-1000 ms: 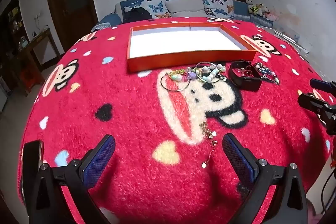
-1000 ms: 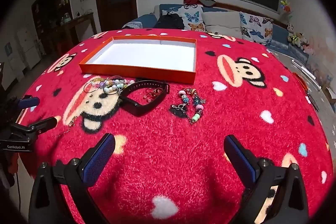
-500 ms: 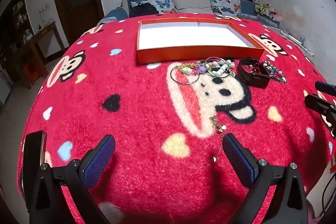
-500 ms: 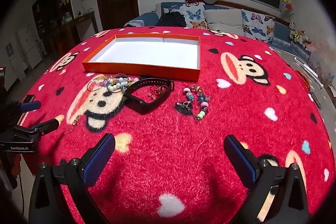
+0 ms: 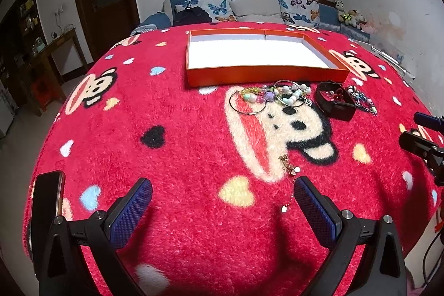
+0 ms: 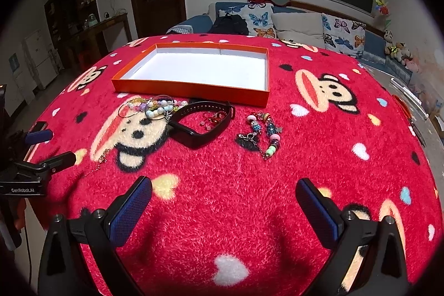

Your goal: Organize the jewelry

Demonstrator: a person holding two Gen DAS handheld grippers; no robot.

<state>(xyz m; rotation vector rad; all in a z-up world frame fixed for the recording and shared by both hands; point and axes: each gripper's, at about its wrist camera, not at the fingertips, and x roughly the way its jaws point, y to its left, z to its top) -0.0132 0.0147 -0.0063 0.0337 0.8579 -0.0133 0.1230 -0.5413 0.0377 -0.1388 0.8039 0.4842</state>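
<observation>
Left wrist view: left tool (image 5: 222, 201) spread wide above the red worktop (image 5: 166, 129), gold chain (image 5: 290, 176) beside its right finger. Right tool (image 6: 223, 199) likewise spread; beaded bracelets (image 6: 155, 106), black band (image 6: 199, 124) and charm bracelet (image 6: 260, 133) lie before the orange tray (image 6: 191, 88).

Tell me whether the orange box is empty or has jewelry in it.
Empty: the orange box shows only its bare white floor in both views; all jewelry lies outside it.

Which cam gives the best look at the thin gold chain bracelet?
Left wrist: the thin gold chain bracelet lies close, beside the right fingertip, links and charms distinct. Right wrist shows it small and faint at the blanket's left edge.
</observation>
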